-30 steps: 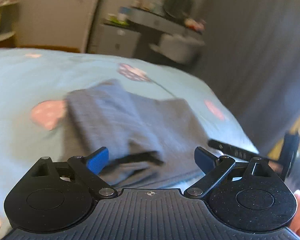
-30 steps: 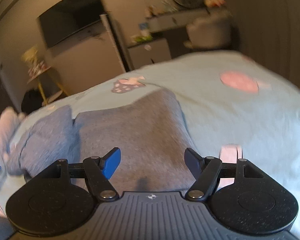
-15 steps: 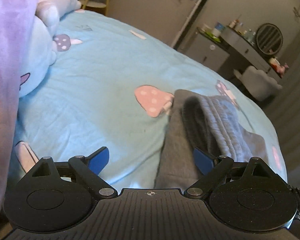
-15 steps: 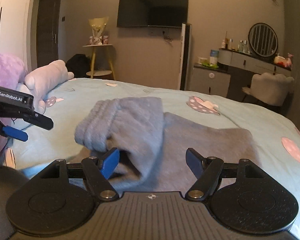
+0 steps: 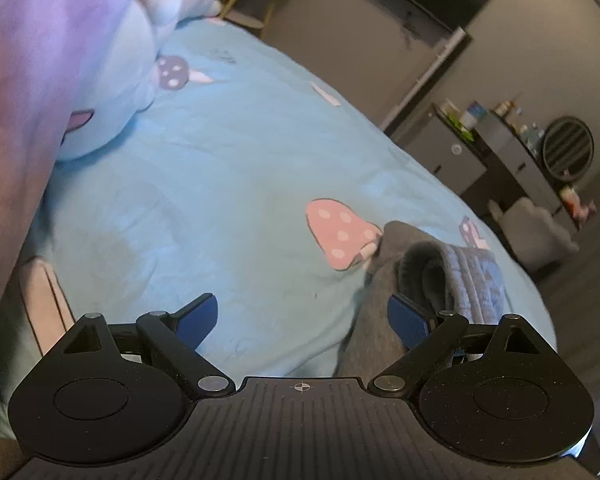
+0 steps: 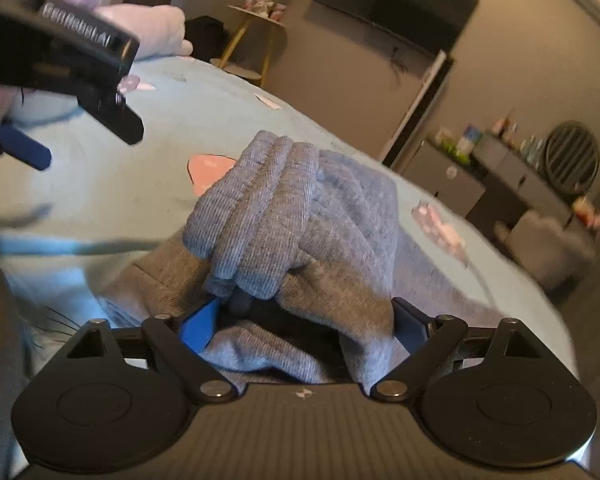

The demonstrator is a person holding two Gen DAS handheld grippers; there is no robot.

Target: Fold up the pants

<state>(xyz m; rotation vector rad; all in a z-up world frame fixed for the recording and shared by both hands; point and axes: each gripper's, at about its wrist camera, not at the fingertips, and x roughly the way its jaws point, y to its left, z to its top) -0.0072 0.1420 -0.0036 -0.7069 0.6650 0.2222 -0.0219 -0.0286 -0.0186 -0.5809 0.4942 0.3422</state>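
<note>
Grey pants (image 6: 300, 208) lie folded in a bunched pile on the light blue mushroom-print bedsheet (image 5: 220, 200), ribbed waistband on top. My right gripper (image 6: 306, 324) is pushed into the near edge of the pile. Its jaws are opening, and loose grey cloth lies between the blue pads (image 6: 200, 328). My left gripper (image 5: 302, 316) hangs open over bare sheet with nothing between its fingers. Its right finger is close to the left edge of the pants (image 5: 376, 300). In the right wrist view the left gripper (image 6: 84, 146) shows at the upper left, apart from the pile.
A purple and pale blue plush (image 5: 40, 60) fills the left side of the bed. Beyond the bed stand a dresser (image 5: 500, 152) with a round mirror, a padded chair (image 5: 540, 232), a wall TV (image 6: 392, 0) and a small side table (image 6: 256, 40).
The left gripper has swung off the pants onto bare sheet, so they now lie at its right. The right gripper has rolled and moved into the pile, with cloth now between wider jaws.
</note>
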